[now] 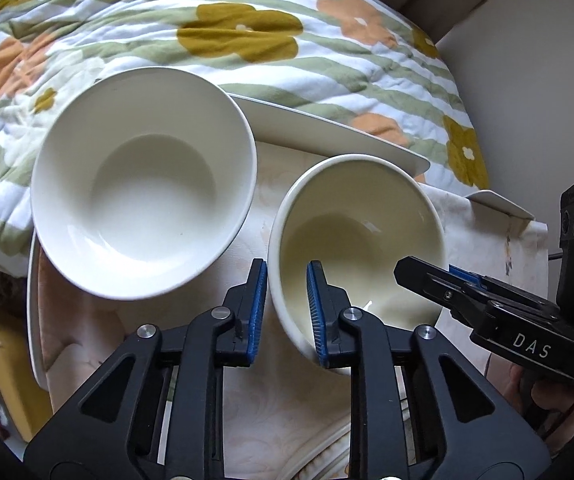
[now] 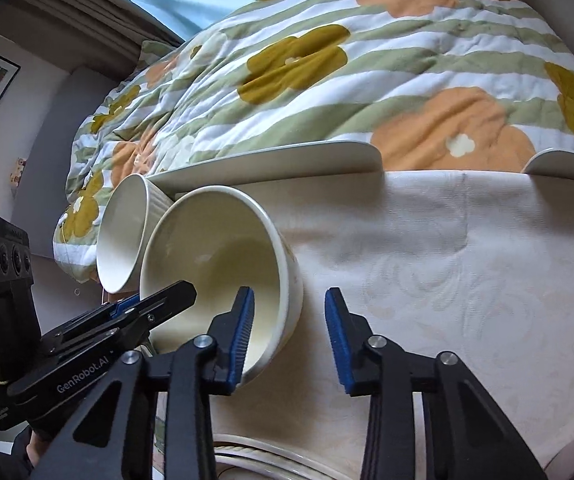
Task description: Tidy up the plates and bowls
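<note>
Cotton, quilted: a green-and-white striped bedcover (image 1: pixel 215 12) with ochre and orange flowers, filling the background.

Cream patterned tablecloth (image 2: pixel 447 264) over the worktop, carrying all the crockery.

Long white plate (image 1: pixel 327 128) along the far edge of the cloth, and a second white plate (image 2: pixel 567 164) to its right. They lie apart and are not stacked.

Large white ceramic bowl (image 1: pixel 143 184), empty, with its far rim just against the long white plate. No tool touches it.

Small cream ceramic bowl (image 1: pixel 359 240), empty, just beside the large white ceramic bowl and on the cloth. It may be tipped, though that cannot be told for sure.

Left tool (image 1: pixel 287 268), pressed together on the near-left rim of the small cream ceramic bowl, with one blue pad inside and one outside.

Right tool (image 2: pixel 289 296), spread across the opposite rim. Its inner pad is in the bowl and its outer pad stands clear of the wall.

Progress, as judged: early. The bowls are not nested and the plates are not gathered. A two-tool lift of the small cream ceramic bowl appears to be in hand, probably towards the larger bowl.
</note>
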The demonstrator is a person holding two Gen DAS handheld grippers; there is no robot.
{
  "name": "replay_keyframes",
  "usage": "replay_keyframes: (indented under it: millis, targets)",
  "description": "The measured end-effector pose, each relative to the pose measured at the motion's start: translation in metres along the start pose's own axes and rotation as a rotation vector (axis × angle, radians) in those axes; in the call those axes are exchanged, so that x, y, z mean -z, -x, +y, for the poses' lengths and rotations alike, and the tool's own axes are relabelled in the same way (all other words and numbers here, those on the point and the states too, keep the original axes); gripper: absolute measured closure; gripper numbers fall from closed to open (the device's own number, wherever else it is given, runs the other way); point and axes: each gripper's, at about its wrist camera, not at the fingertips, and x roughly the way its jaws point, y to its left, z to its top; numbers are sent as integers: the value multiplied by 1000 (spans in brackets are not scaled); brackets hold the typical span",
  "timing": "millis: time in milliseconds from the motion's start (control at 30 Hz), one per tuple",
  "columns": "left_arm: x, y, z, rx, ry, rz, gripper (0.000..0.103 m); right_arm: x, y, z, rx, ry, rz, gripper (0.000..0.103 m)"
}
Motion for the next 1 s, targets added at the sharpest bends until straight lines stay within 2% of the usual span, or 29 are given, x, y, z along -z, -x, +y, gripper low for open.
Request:
replay_keyframes:
  millis: [33, 67, 100, 367, 567, 800, 1000]
  targets:
    - [0, 0, 0, -2, 0, 1, 88, 1, -1, -1, -3, -5, 5, 77]
    - [-1, 0, 0, -3, -3, 1, 88, 1, -2, -1, -8, -11, 9, 85]
    - [-1, 0, 0, -4, -6, 0, 88, 1, -2, -2, -10, -18, 6, 87]
    - [1, 0, -3, -7, -13, -12, 89, 1, -3, -2, 9, -9, -1, 87]
    - [4, 15, -12, -7, -38, -49, 89, 4, 10, 2, 5, 0, -32, 87]
    - [15, 52, -35, -10, -63, -119, 89, 14, 48, 6, -22, 29, -92, 87]
    - [36, 83, -82, -24, -104, -176, 88, 34, 98, -4, -35, 41, -160, 87]
